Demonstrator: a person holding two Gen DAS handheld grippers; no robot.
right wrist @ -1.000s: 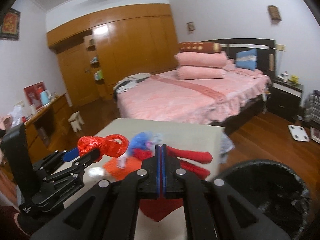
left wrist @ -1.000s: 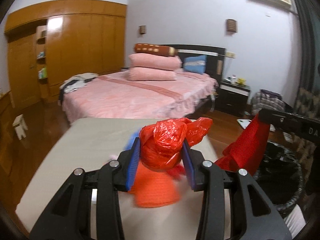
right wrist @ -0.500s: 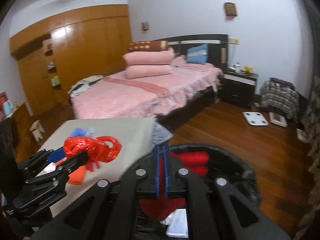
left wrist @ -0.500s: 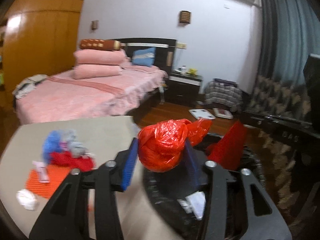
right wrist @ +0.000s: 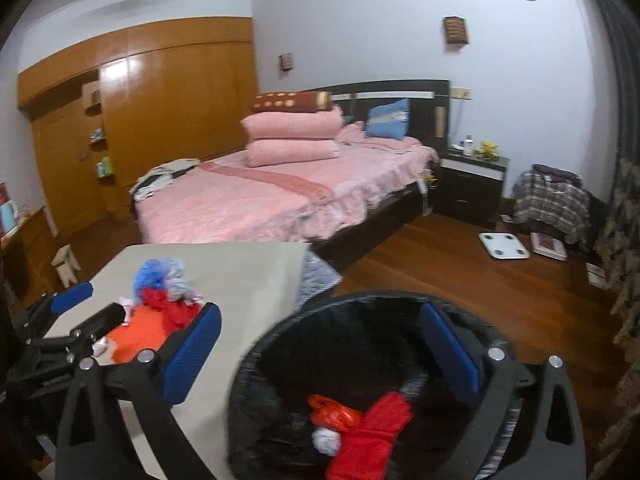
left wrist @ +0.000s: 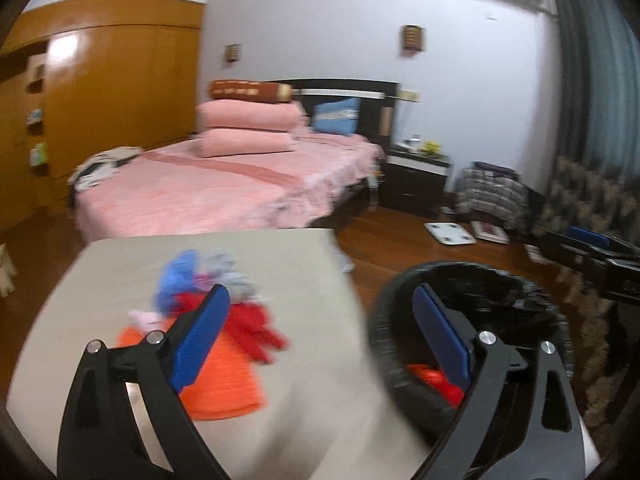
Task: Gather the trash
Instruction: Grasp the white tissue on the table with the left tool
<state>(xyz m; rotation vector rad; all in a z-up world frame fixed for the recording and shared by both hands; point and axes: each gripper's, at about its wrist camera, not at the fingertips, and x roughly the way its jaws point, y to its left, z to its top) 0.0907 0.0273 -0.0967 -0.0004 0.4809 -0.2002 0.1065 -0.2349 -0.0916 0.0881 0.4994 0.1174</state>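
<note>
Both of your grippers are spread wide with nothing between the blue pads. Starting at the left, your left gripper (left wrist: pixel 320 312) hangs over the near edge of the beige table (left wrist: pixel 304 420), one finger above the leftover pile and the other above the rim of the black trash bin (left wrist: pixel 380 344).

On the table the remaining trash sits in one loose heap: a flat orange ribbed piece (left wrist: pixel 224 376) at the front, a red crumpled piece (left wrist: pixel 248 324) lying across its far edge, and behind that a blue and grey-white wad (left wrist: pixel 188 276) — blurred, so you cannot tell the material. A small pale pink scrap (left wrist: pixel 140 316) touches the orange piece on its left side.

Moving right, the bin stands just beside the table's right edge, lined with a black bag. Your right gripper (right wrist: pixel 318 342) hovers straight above its mouth, one finger over the table's corner and the other over the bin. Inside the bin, the knotted shiny red plastic bag (right wrist: pixel 334 414) lies next to a dull red cloth-like piece (right wrist: pixel 372 436), the two touching, with a small white ball (right wrist: pixel 326 440) resting against them at the front.

From the right wrist view your left gripper (right wrist: pixel 80 312) shows at the far left, level with the table pile — its fingers parted too.
</note>
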